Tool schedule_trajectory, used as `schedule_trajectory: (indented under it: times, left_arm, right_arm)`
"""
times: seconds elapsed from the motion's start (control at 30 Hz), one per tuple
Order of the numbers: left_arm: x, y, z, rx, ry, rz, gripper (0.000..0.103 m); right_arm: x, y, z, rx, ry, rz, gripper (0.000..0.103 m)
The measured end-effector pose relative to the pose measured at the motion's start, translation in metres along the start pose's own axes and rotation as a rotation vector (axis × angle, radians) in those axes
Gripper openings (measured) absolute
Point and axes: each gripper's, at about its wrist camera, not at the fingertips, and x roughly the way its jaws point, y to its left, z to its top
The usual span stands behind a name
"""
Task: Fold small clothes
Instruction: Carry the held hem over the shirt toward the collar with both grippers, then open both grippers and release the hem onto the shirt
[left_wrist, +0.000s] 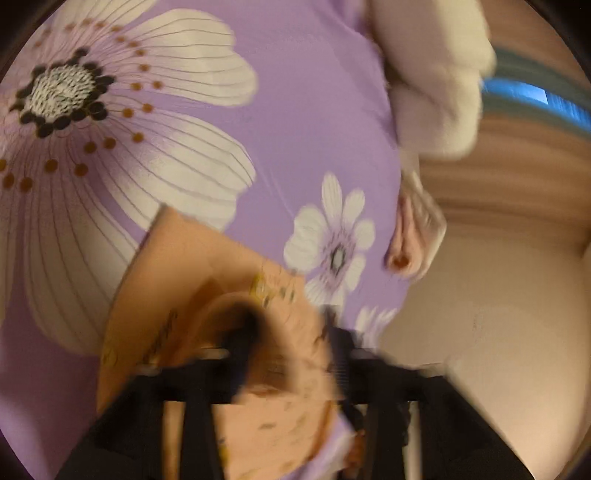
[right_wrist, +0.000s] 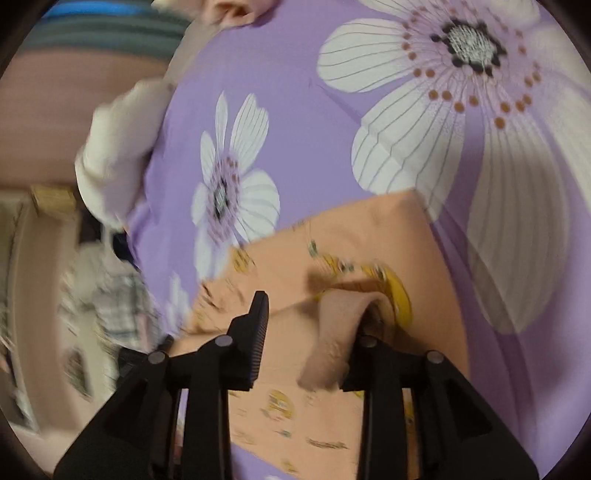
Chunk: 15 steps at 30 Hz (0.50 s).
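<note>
Garment: a small peach cotton garment with yellow cartoon prints lies on a lilac bedsheet printed with large white flowers, near the bed's edge; part of it is bunched and lifted into a fold.
Right tool: jaws stand apart, a rolled fold of the peach cloth draped against the right finger; no clamp on it visible.
Left tool: blurred, peach cloth bunched between its fingers; whether it is clamped or apart cannot be told.
Bed edge: a cream fleece garment and a pale pink cloth lie along the edge.
Beyond: blurred floor.
</note>
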Motion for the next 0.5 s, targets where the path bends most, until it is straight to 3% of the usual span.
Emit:
schedule_trajectory:
  times: [0.03, 0.13, 0.3, 0.5]
  left_arm:
    - [-0.002, 0.002, 0.005, -0.027, -0.028, -0.006, 0.064]
    - [-0.003, 0.003, 0.019, -0.068, -0.074, -0.046, 0.063]
    - [-0.017, 0.002, 0.026, -0.055, -0.147, -0.078, 0.063]
    - [-0.023, -0.001, -0.003, 0.126, -0.110, 0.102, 0.064]
  right_arm:
    - [-0.003, -0.002, 0.005, 0.026, -0.022, 0.032, 0.032]
    - [-0.018, -0.004, 0.016, 0.058, -0.115, 0.109, 0.040]
    - [-0.046, -0.008, 0.019, 0.041, -0.239, 0.119, 0.044]
    - [-0.080, 0.000, -0.020, -0.173, -0.266, 0.045, 0.044]
